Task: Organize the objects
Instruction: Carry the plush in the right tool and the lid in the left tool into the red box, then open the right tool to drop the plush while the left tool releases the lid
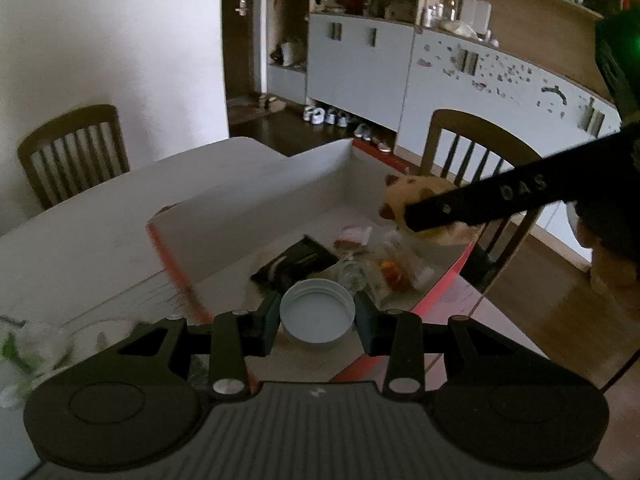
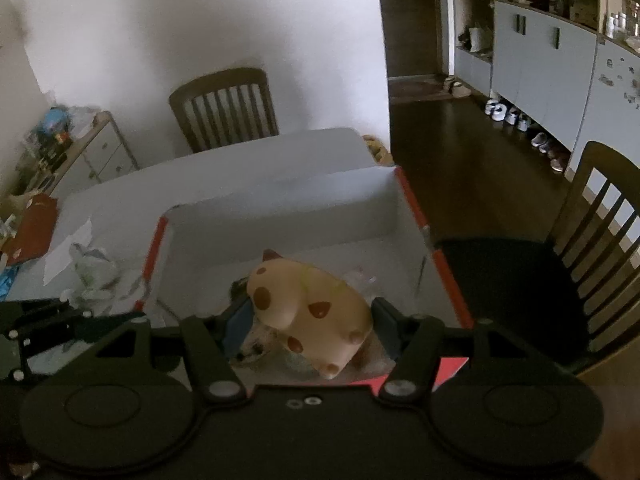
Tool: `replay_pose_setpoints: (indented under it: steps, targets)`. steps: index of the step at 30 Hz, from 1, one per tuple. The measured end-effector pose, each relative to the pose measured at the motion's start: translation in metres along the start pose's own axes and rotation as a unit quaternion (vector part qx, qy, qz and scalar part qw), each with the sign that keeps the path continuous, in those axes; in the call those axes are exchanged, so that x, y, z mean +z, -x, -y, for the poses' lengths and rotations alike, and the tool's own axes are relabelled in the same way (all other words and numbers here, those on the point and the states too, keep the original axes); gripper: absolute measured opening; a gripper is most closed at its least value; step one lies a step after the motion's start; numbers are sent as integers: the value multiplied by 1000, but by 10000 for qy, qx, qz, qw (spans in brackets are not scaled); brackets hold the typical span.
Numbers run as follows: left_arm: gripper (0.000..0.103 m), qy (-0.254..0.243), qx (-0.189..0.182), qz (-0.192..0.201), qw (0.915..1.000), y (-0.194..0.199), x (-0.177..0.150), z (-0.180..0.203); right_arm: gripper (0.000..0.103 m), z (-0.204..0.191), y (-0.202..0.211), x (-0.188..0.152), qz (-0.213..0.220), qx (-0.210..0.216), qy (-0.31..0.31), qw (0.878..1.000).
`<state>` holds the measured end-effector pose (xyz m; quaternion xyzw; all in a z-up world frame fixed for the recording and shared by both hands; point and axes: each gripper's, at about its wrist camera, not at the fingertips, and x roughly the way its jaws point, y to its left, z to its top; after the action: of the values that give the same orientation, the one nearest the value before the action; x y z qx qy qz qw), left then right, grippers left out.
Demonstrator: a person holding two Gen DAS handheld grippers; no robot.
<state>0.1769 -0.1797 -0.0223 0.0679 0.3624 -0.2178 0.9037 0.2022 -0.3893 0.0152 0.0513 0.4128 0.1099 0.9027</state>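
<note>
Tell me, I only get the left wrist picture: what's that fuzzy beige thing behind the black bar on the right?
Observer: A cream toy animal with brown spots. The right gripper grips its sides above the red-edged box.
Operator: Anything in the room I can't see?
Observer: A low drawer cabinet against the left wall, its top piled with clutter.

A home dining room: wooden chairs (image 2: 226,108) at a table (image 2: 240,168), shoes (image 1: 326,116) under cluttered cupboards (image 1: 360,68).
</note>
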Motion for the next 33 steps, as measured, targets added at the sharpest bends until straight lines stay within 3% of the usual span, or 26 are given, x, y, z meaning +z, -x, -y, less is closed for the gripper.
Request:
replay_pose_setpoints:
  steps: [18,33]
  targets:
    - [38,-233,-110,-821,9963,-94,34,28,65,27,-75,13,-597,-131,-266,9978]
    - [38,-66,22,-1408,9900,-134,35,23,67,21,-107,14,-930,-263,-4,9953]
